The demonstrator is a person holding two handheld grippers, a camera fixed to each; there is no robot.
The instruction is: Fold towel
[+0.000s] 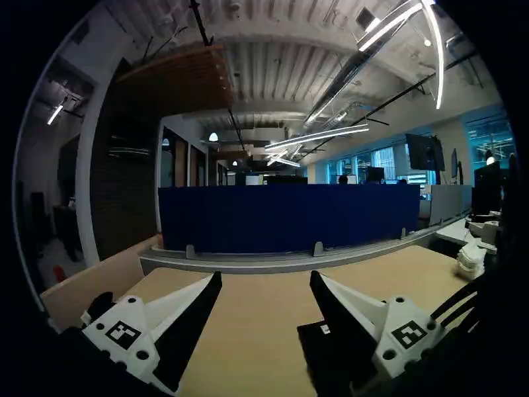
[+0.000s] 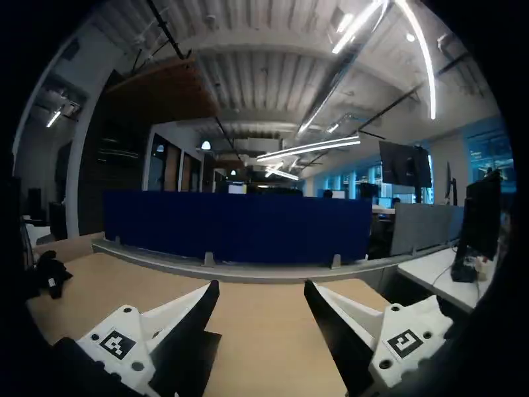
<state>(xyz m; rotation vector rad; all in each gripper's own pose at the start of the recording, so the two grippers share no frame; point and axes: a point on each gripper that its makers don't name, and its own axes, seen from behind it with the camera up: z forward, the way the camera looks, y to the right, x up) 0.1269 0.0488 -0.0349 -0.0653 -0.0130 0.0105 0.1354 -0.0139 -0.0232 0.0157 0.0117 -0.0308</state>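
My left gripper (image 1: 266, 281) is open, its white fingers spread wide above a light wooden table (image 1: 264, 324) with nothing between them. A flat dark cloth with a small white tag (image 1: 312, 341), apparently the towel, lies on the table under the right finger. My right gripper (image 2: 261, 288) is also open and empty over the same table (image 2: 271, 331). A dark flat patch of cloth (image 2: 210, 347) shows beside its left finger. A crumpled black item with a white tag (image 2: 49, 272) lies at the table's far left edge.
A blue partition (image 1: 284, 215) on a grey rail closes the far side of the table. White stacked items (image 1: 473, 259) sit at the right end. A neighbouring desk with a monitor (image 2: 479, 221) stands to the right.
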